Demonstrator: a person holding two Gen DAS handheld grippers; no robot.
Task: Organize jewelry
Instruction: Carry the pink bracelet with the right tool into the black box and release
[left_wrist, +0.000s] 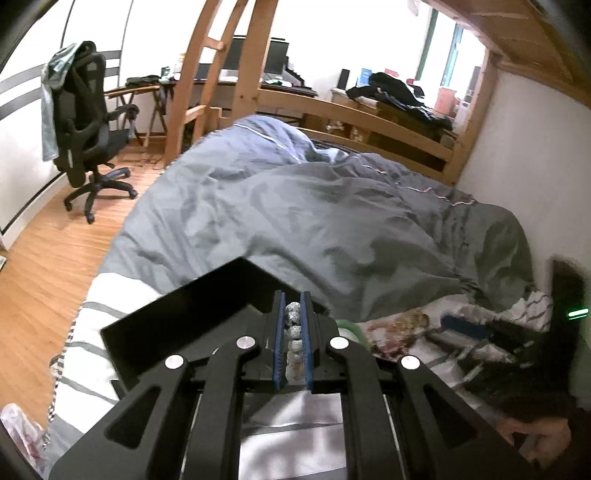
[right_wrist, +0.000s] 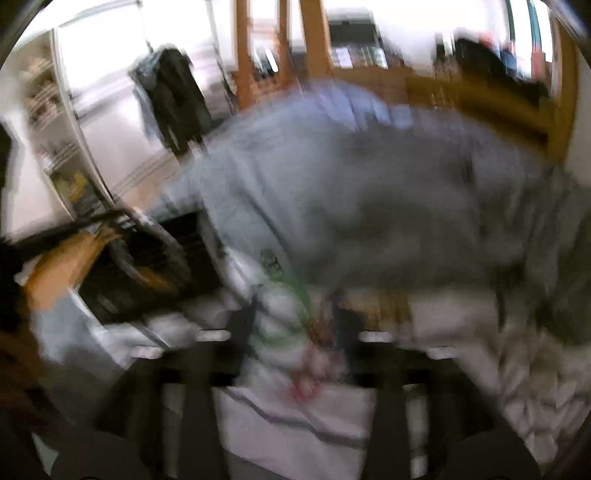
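Right now your left gripper has its blue pads drawn almost together on a string of pale speckled beads, which runs down the narrow gap between them from the tips back toward the camera, so the beads are pinched and held above the bed. Just behind and to the left of those tips sits a black box, resting on a white striped sheet. To the right of the gripper, near it on the sheet, lies a loose heap of gold-coloured jewelry with a green ring-shaped piece at its near edge. Beyond that a rumpled grey-blue duvet covers the rest of the bed, with a black office chair on the wooden floor to the left. Your right gripper is badly blurred, but its two dark fingers stand well apart with nothing gripped; a green loop and pinkish bits lie on the sheet between them, untouched as far as the blur lets you tell.
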